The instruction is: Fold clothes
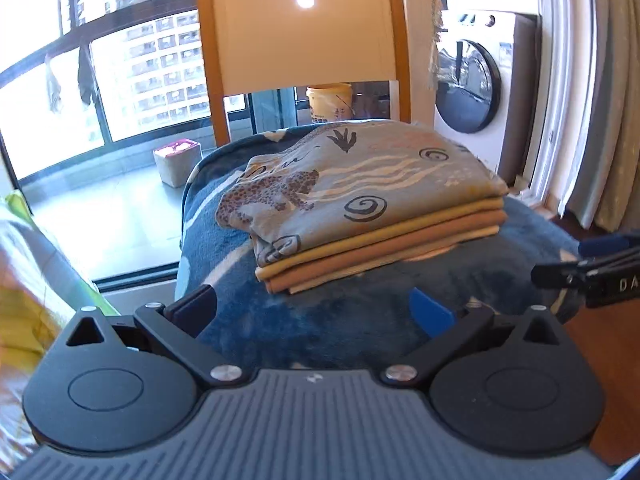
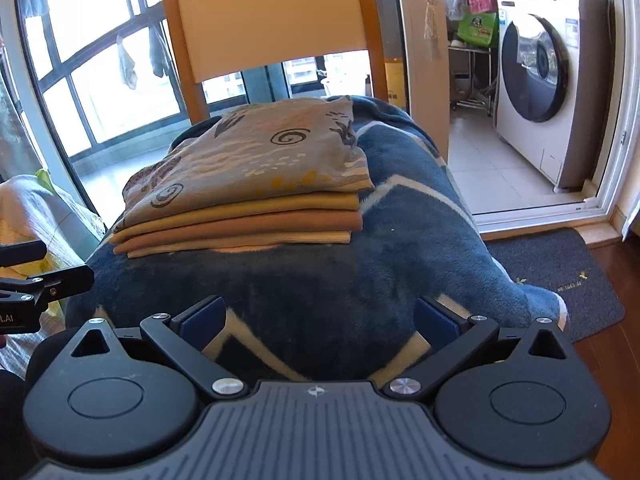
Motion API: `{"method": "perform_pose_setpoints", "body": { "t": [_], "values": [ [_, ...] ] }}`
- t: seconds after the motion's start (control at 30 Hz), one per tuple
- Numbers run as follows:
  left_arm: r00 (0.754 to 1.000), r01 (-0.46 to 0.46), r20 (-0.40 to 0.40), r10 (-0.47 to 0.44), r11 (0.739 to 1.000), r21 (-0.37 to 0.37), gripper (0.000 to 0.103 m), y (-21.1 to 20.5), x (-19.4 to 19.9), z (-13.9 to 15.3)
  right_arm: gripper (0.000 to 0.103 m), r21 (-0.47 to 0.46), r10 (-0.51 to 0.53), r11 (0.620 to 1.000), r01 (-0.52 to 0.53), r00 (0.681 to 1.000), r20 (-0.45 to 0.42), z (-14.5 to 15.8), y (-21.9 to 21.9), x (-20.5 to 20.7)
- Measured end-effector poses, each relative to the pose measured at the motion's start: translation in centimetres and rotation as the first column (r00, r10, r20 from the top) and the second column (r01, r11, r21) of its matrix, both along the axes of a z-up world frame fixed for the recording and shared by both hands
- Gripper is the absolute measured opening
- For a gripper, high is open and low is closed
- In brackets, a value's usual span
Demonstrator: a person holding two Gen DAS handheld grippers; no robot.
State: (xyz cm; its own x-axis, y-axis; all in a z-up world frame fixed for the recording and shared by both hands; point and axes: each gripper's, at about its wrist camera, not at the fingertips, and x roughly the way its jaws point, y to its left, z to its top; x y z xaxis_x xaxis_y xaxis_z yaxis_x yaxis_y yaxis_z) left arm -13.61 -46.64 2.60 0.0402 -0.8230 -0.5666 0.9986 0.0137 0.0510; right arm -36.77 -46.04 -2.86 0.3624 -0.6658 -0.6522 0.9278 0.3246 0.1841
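A stack of folded clothes rests on a chair seat covered by a blue blanket (image 1: 312, 320) (image 2: 420, 220). On top lies a grey printed garment (image 1: 360, 188) (image 2: 256, 156) with swirls and a leopard; under it are mustard and tan folded pieces (image 1: 380, 248) (image 2: 248, 224). My left gripper (image 1: 314, 310) is open, low over the blanket just in front of the stack, holding nothing. My right gripper (image 2: 320, 316) is open too, over the blanket's near edge, short of the stack. Each gripper shows at the other view's edge (image 1: 592, 276) (image 2: 36, 276).
The wooden chair back (image 1: 304, 24) (image 2: 272, 16) rises behind the stack. A washing machine (image 1: 472, 84) (image 2: 540, 92) stands to the right, beyond a door sill. A dark mat (image 2: 560, 272) lies on the floor. Loose pale fabric (image 2: 36, 208) lies at left by the window.
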Motion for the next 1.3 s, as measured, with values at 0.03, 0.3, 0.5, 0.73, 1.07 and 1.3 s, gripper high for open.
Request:
{"method": "perform_pose_setpoints", "body": {
  "t": [0.03, 0.3, 0.5, 0.73, 1.07, 1.3],
  "values": [
    [1.000, -0.007, -0.016, 0.007, 1.000, -0.002, 0.102, 0.3, -0.1, 0.1, 0.103, 0.005, -0.002, 1.000, 0.002, 1.000, 0.006, 0.2, 0.3, 0.0],
    [0.997, -0.057, -0.058, 0.057, 0.998, -0.009, 0.102, 1.4, -0.5, 0.5, 0.103, 0.041, -0.001, 0.999, 0.000, 0.999, 0.043, 0.6, 1.6, 0.5],
    [0.992, -0.090, -0.091, 0.091, 0.996, 0.022, 0.102, 1.1, -0.8, -0.2, 0.103, 0.041, 0.001, 0.999, -0.003, 0.999, 0.054, 0.6, 2.5, 0.7],
    [0.987, -0.067, -0.139, 0.074, 0.996, 0.054, 0.102, 1.3, -2.0, -1.1, 0.103, 0.040, -0.024, 0.999, 0.022, 0.999, 0.049, 0.5, 3.3, 0.5],
    [0.988, -0.095, -0.124, 0.098, 0.995, 0.029, 0.102, 2.2, -3.4, 0.2, 0.103, 0.017, -0.020, 1.000, 0.020, 1.000, 0.018, 2.1, 4.1, 1.1],
    [0.985, -0.125, -0.115, 0.129, 0.991, 0.040, 0.102, 4.1, -4.2, 1.3, 0.103, -0.013, -0.026, 1.000, 0.026, 1.000, -0.004, 3.6, 6.1, 0.1]
  ]
}}
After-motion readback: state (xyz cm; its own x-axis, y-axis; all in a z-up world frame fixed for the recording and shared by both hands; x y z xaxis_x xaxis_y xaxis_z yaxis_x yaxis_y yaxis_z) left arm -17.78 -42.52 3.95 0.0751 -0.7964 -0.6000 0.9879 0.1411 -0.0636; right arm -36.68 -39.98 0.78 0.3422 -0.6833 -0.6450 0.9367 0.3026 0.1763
